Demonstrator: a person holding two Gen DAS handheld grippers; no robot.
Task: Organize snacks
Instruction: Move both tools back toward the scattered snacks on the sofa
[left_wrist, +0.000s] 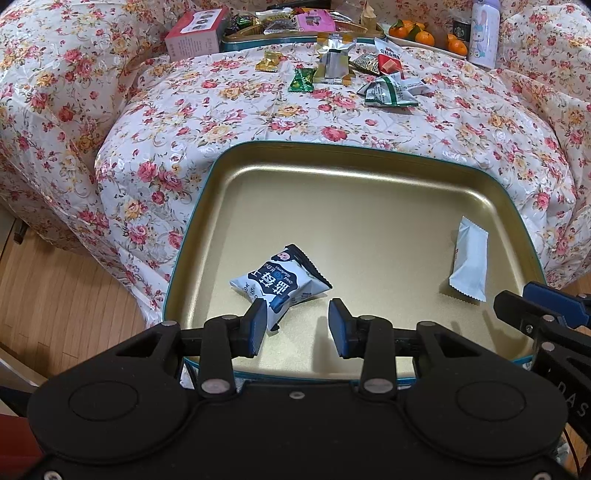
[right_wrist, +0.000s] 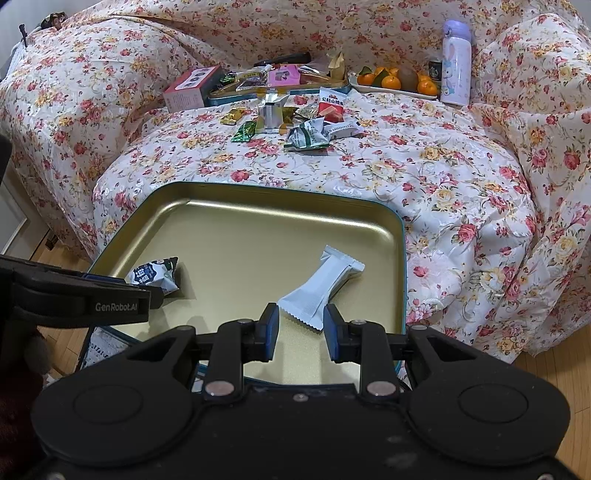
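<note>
A gold tin tray (left_wrist: 354, 192) (right_wrist: 236, 218) with a teal rim lies at the near edge of the flowered cover. In it lie a dark blue and white snack packet (left_wrist: 282, 282) (right_wrist: 157, 275) and a plain white packet (left_wrist: 469, 258) (right_wrist: 321, 288). My left gripper (left_wrist: 297, 325) is open just above the tray, its left finger beside the blue packet's near corner. My right gripper (right_wrist: 301, 328) is open over the white packet's near end, not gripping it. Several loose snacks (left_wrist: 340, 66) (right_wrist: 291, 122) lie farther back on the cover.
A second tin full of snacks (left_wrist: 295, 29) (right_wrist: 277, 85) and a pink box (left_wrist: 194, 35) (right_wrist: 190, 88) stand at the back. A plate of oranges (left_wrist: 424, 35) (right_wrist: 391, 79), a small can and a lilac bottle (left_wrist: 484, 33) (right_wrist: 456, 62) stand back right. Wooden floor lies at the left.
</note>
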